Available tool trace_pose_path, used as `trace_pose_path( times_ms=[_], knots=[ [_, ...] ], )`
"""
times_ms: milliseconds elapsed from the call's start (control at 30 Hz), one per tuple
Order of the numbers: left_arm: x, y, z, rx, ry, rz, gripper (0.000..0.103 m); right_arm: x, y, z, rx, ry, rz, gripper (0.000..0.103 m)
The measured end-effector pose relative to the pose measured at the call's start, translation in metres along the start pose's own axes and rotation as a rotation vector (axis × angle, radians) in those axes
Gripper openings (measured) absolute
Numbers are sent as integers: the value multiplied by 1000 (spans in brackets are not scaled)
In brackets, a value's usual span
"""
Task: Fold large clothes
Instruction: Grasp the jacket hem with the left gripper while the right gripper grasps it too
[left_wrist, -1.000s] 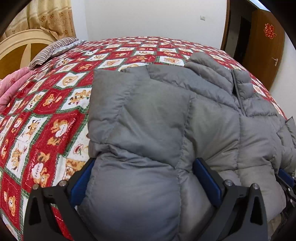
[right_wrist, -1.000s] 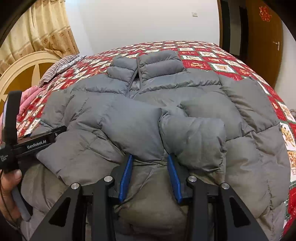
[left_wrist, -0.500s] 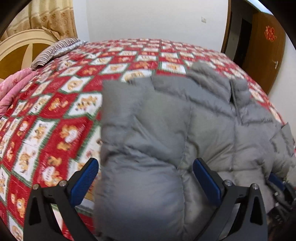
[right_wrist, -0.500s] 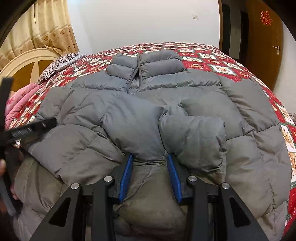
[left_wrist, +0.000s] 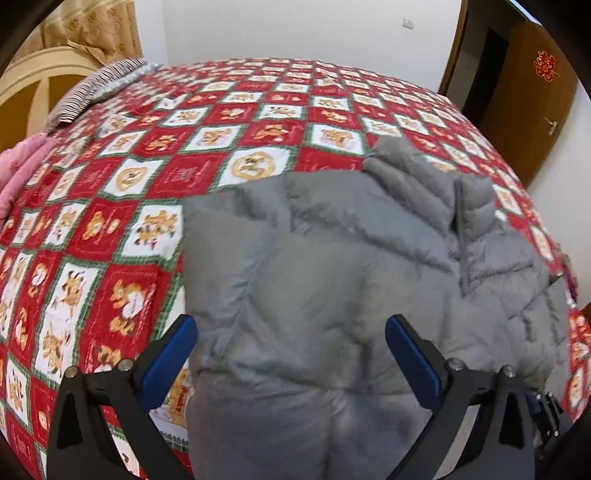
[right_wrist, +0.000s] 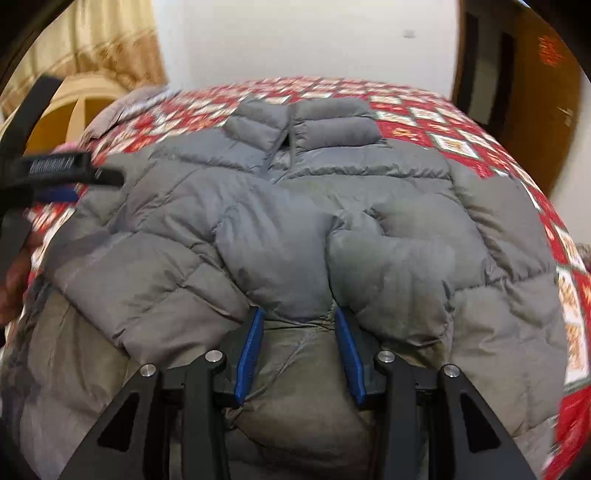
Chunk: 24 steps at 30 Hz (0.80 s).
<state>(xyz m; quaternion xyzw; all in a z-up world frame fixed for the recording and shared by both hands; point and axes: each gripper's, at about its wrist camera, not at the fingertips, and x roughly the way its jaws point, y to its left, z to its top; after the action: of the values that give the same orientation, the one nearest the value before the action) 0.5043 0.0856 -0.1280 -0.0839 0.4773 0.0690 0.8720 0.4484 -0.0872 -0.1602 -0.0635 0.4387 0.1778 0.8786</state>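
Lying face up on the quilt (left_wrist: 155, 173), the jacket (right_wrist: 295, 229) has its collar (right_wrist: 306, 125) at the far end and its hem toward the camera. Both sleeves are already folded in across the chest, their cuffs meeting just beside the zip line, so the sleeve stage looks done. What is left, by my reading, is the lengthwise fold: bringing the hem up to the collar, then perhaps halving the bundle.

Just below the cuffs, the right gripper (right_wrist: 299, 350) has a ridge of the jacket's lower front between its blue pads (right_wrist: 249, 354). Its jaws have just been opening a little; the fabric is between them, and the pads look to be touching it on both sides, though how firmly I cannot tell.

At the jacket's left edge, the left gripper (left_wrist: 291, 354) has its jaws spread wide above the fabric, grasping nothing; one pad is over the quilt, the other over the jacket's body. In the right wrist view its black frame shows blurred, above the jacket's left shoulder.

Beyond the collar the quilt runs to a white wall (left_wrist: 295, 29); a wooden door (left_wrist: 532, 103) stands off the jacket's right side, a headboard (left_wrist: 33, 81) off its left.
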Motion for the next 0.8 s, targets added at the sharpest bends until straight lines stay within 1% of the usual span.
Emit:
trace_pose_path(
  times_ms=[33, 67, 100, 133, 167, 233, 333, 433, 500, 567, 633, 667, 767, 800],
  knots=[
    [-2, -1, 6, 0, -1, -12, 103, -4, -2, 5, 8, 15, 22, 55],
    [-5, -2, 13, 0, -5, -22, 103, -13, -6, 12, 29, 16, 63, 69],
    [-5, -4, 21, -2, -7, -32, 103, -22, -9, 20, 41, -2, 82, 72],
    [-5, -5, 27, -4, -9, -37, 103, -30, -11, 29, 42, -30, 80, 73],
    [-2, -9, 37, -4, -17, -34, 103, -37, -12, 41, 34, -51, 65, 74],
    [4, -14, 50, -8, -26, -19, 103, -35, -17, 66, 37, -54, 42, 74],
    [18, -25, 72, -23, -29, -7, 103, -10, -29, 100, 75, -22, -15, 74],
    [29, -39, 95, -6, -41, 8, 103, 21, -53, 130, 165, 15, -21, 74],
    [37, -47, 112, 1, -52, 3, 103, 35, -66, 148, 222, 25, -11, 74],
    [46, -52, 127, -13, -51, -38, 103, 50, -81, 167, 284, 24, -2, 74],
    [56, -56, 137, -24, -43, -44, 103, 64, -95, 183, 342, 36, 17, 74],
    [65, -60, 144, -27, -28, -56, 103, 73, -101, 191, 367, 42, 13, 75],
    [81, -69, 157, -31, 4, -59, 103, 89, -107, 212, 379, 51, 1, 75],
    [85, -73, 161, -29, 5, -56, 103, 94, -109, 219, 386, 55, 10, 75]
  ],
)
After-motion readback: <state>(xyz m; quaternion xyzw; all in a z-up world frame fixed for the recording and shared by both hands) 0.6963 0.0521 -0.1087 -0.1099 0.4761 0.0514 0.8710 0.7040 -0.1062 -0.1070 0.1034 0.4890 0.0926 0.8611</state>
